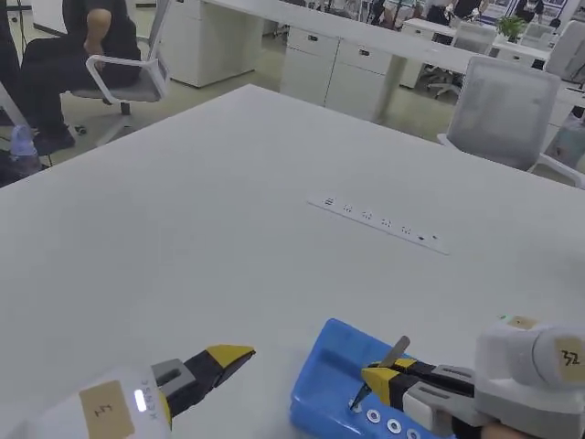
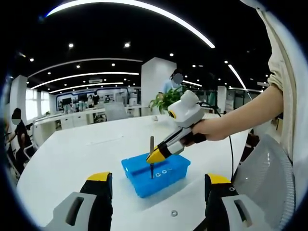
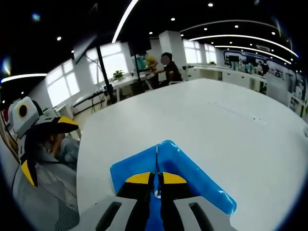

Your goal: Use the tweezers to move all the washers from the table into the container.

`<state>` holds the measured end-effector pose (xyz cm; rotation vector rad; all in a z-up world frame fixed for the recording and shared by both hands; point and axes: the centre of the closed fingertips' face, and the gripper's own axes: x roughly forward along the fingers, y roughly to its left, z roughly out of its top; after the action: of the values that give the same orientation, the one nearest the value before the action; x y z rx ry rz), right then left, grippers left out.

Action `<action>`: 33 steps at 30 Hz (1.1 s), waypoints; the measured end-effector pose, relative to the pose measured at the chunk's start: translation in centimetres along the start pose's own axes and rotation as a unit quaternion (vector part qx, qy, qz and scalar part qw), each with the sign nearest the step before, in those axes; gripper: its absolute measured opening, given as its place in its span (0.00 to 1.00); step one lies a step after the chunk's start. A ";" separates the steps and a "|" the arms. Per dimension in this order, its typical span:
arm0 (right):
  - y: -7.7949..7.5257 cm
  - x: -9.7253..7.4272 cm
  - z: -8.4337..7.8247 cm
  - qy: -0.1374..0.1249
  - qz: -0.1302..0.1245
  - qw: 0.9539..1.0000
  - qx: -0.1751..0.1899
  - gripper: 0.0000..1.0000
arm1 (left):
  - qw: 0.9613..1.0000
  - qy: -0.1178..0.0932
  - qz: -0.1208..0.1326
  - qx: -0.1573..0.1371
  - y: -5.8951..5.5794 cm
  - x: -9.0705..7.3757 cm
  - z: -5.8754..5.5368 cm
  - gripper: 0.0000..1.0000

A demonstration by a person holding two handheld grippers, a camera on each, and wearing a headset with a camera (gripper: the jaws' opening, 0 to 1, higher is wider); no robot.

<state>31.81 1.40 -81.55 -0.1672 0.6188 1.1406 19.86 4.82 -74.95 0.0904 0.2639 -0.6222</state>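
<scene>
Nearest me, my left gripper (image 2: 158,179) hangs with its jaws wide apart and nothing in them, and one washer (image 2: 174,212) lies on the white table (image 2: 72,159) just in front of the blue container (image 2: 144,185). Farther on, my right gripper (image 2: 156,155) is clenched on the tweezers (image 2: 151,144), tip down inside the container beside three washers (image 2: 164,171), so I judge the job mostly done, with at least that one left to fetch
</scene>
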 end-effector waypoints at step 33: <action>0.5 -0.8 1.1 -0.018 0.000 1.000 -0.020 0.03 | 1.000 -0.002 0.001 0.003 0.2 0.2 0.0 0.80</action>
<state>31.55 1.45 -80.11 -0.1805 0.5646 1.1547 20.15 4.81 -75.00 0.0954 0.2588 -0.6205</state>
